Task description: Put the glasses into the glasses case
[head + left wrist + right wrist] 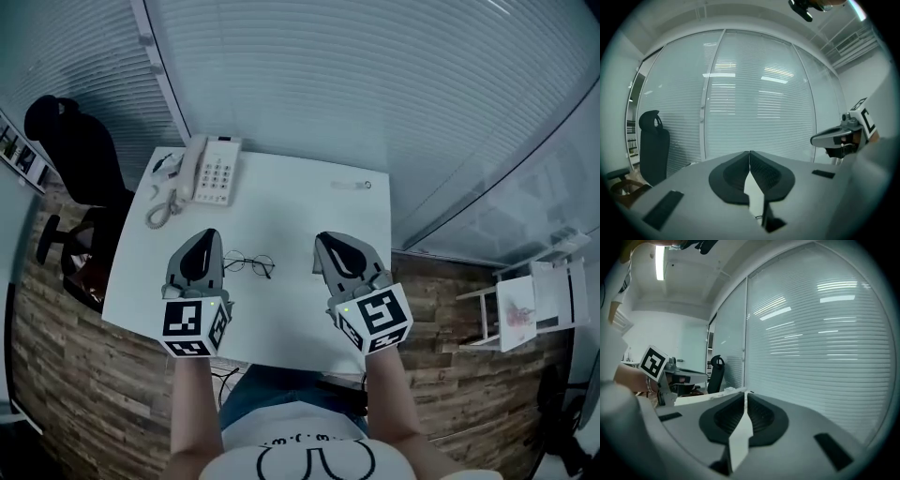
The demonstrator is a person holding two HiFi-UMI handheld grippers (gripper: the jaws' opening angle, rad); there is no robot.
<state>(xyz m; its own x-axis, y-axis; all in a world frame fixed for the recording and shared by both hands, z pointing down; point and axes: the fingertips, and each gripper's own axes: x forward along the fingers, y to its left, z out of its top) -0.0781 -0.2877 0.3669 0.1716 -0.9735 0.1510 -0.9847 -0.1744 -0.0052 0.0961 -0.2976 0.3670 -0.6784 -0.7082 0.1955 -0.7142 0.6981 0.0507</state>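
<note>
Thin wire-rimmed glasses (249,263) lie unfolded on the white table (291,211), near its front edge. My left gripper (208,236) hovers just left of them, shut and empty; in the left gripper view its jaws (750,153) meet at the tips. To the right of the glasses, a short way off, my right gripper (324,240) is also shut with nothing in it, and its jaws (745,393) touch in the right gripper view. A small pale flat object (351,185), possibly the case, lies at the table's far right edge.
A white desk telephone (211,170) with a coiled cord (159,213) sits at the table's far left corner. A black office chair (80,159) stands to the left of the table. Blinds (375,84) and glass walls close in behind it, and a white rack (525,305) stands at the right.
</note>
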